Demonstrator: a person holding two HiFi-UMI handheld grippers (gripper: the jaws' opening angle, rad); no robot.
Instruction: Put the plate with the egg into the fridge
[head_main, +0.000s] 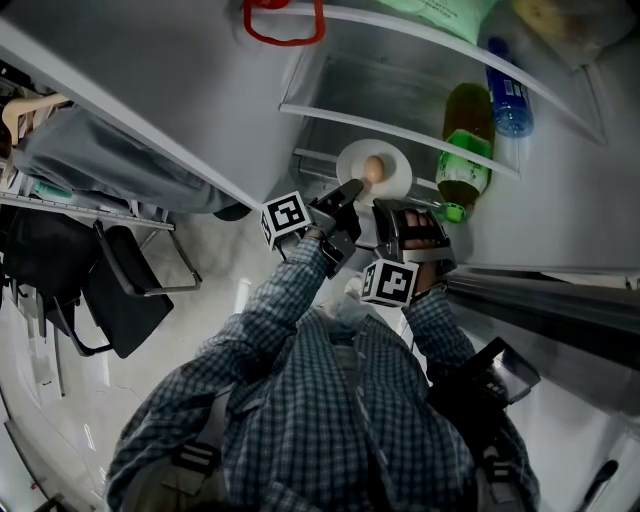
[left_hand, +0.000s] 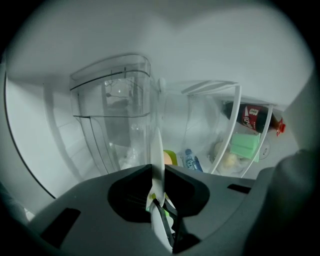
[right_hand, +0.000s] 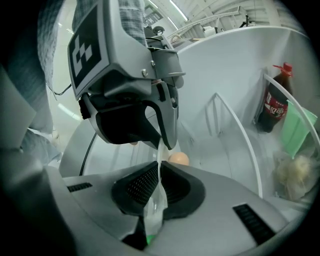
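A white plate with a brown egg on it is held level at the mouth of the open fridge, above a glass shelf. My left gripper is shut on the plate's near-left rim, and my right gripper is shut on the near rim beside it. In the left gripper view the plate shows edge-on between the jaws of the left gripper. The right gripper view shows the plate's rim pinched by the right gripper, the egg beyond, and the left gripper clamped just above.
Door racks at the right hold a green bottle and a blue-capped bottle. A red loop hangs at the top. Inside are a clear drawer, a dark soda bottle and a green packet. A black chair stands at the left.
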